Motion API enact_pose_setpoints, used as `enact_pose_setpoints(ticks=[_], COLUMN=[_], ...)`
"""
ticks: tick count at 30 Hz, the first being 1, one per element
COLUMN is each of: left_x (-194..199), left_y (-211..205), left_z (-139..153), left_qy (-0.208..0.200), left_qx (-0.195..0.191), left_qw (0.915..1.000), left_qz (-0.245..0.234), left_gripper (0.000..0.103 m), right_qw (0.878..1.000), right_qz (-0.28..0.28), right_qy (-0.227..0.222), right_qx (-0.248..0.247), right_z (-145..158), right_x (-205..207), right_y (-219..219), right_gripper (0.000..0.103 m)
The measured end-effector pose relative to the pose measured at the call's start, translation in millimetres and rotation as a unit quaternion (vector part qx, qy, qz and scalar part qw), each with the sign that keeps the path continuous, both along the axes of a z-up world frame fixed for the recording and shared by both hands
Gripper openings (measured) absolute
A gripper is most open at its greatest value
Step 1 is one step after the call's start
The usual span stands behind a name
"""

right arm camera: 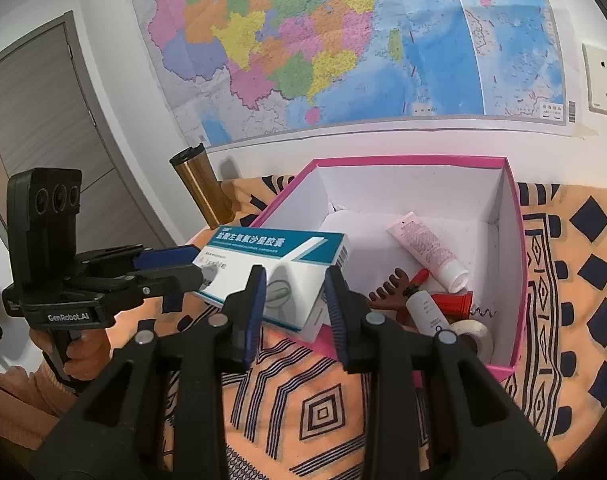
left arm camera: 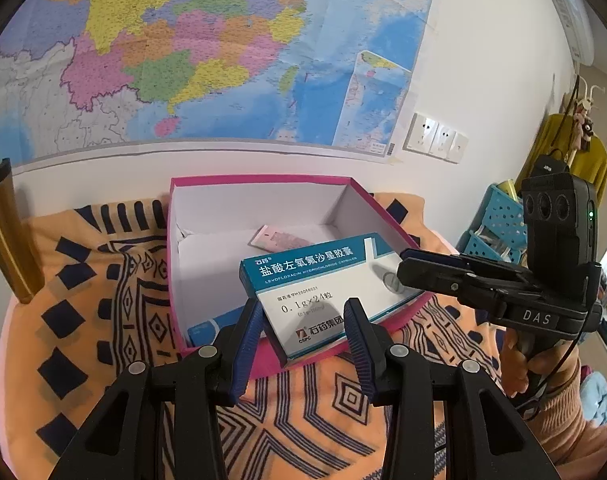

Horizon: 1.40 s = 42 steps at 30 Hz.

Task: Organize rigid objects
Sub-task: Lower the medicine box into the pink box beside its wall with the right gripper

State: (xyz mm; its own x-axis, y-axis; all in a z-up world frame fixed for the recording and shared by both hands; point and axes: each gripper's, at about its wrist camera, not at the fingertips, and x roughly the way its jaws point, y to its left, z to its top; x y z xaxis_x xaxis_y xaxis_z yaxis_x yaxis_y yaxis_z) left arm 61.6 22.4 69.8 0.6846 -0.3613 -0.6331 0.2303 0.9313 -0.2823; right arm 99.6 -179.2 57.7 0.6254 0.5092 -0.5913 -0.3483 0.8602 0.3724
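So both of my grippers are on the same medicine box (left arm camera: pixel 323 292) right now. It's that teal-and-white carton, and it's up in the air, tilted, hanging over the near rim of the pink storage box (left arm camera: pixel 263 184). My left gripper (left arm camera: pixel 303 322) has it pinched by one short end, the carton sitting right between the blue pads and sticking out away from me. My right gripper (right arm camera: pixel 295 300) is clamped on the opposite end, and from the left wrist view you can see it coming in from the right side. So neither one is spread wide; both are closed down onto the carton.

Inside the pink box, from the right wrist view, there's a pink tube (right arm camera: pixel 427 252), a small white bottle (right arm camera: pixel 425 310), a brown wooden comb-ish thing (right arm camera: pixel 391 294), something red (right arm camera: pixel 451 302) and a roll of tape (right arm camera: pixel 473 334), all bunched toward the right corner. The box sits on an orange patterned cloth (right arm camera: pixel 323 408) over the table, gold tumbler (right arm camera: pixel 201 188) just beside it.
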Motion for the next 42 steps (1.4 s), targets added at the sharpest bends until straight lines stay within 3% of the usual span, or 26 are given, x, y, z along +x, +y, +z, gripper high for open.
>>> enact_pose_setpoints(ticks=[42], left_x=[33], left_y=[15], left_z=[-17], left_qy=[0.02], left_qx=[0.009], left_qw=[0.9996], left_qz=[0.02], left_gripper=[0.042], right_qw=[1.0], right_qz=[-0.007], right_qy=[0.029], right_qx=[0.005], right_z=[-23], right_x=[32], right_y=[5], right_gripper=[0.033])
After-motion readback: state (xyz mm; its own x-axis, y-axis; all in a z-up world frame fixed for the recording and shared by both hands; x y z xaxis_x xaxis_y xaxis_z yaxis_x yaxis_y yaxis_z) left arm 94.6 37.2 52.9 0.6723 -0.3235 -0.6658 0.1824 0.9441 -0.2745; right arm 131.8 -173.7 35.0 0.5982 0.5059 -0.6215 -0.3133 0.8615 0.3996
